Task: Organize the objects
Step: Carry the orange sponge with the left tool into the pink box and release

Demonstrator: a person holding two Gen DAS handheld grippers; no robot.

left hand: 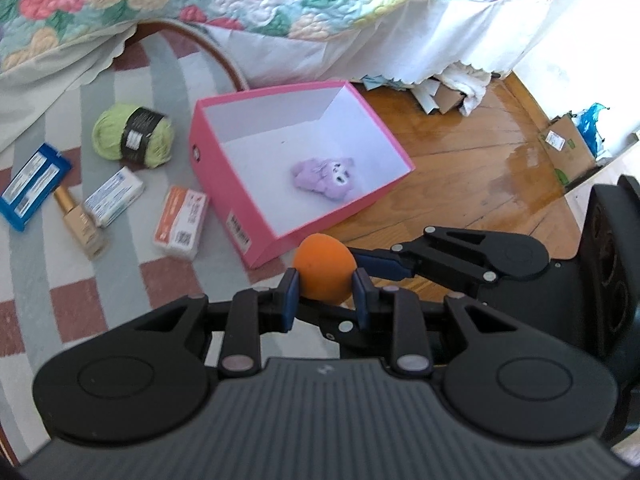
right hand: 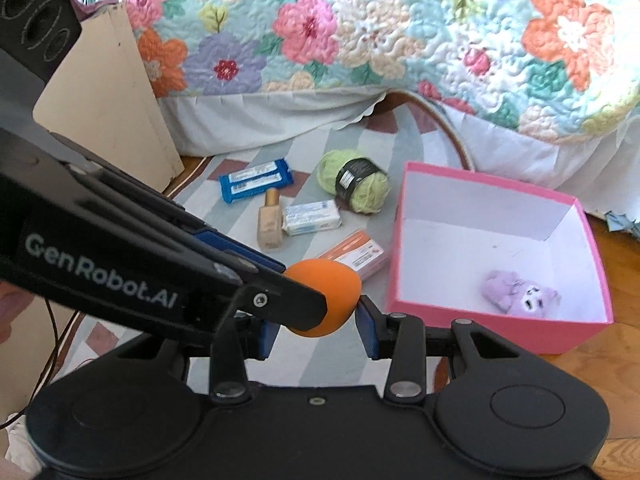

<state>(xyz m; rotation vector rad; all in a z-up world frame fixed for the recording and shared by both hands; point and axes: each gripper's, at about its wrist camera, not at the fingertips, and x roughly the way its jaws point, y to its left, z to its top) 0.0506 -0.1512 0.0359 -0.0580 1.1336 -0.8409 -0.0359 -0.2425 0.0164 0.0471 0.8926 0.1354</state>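
Both the left gripper (left hand: 325, 285) and right gripper (right hand: 316, 326) are clamping their jaws on the orange ball (left hand: 324, 273), so they should be carrying it together, level, over the pink box (left hand: 224, 168) before letting go.

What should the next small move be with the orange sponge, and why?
Probably carry the orange sponge sideways over the pink box and let go there. The left gripper grips it, the right gripper closes around it too, and it hangs clear of the rug just short of the box, where a purple plush toy already lies.
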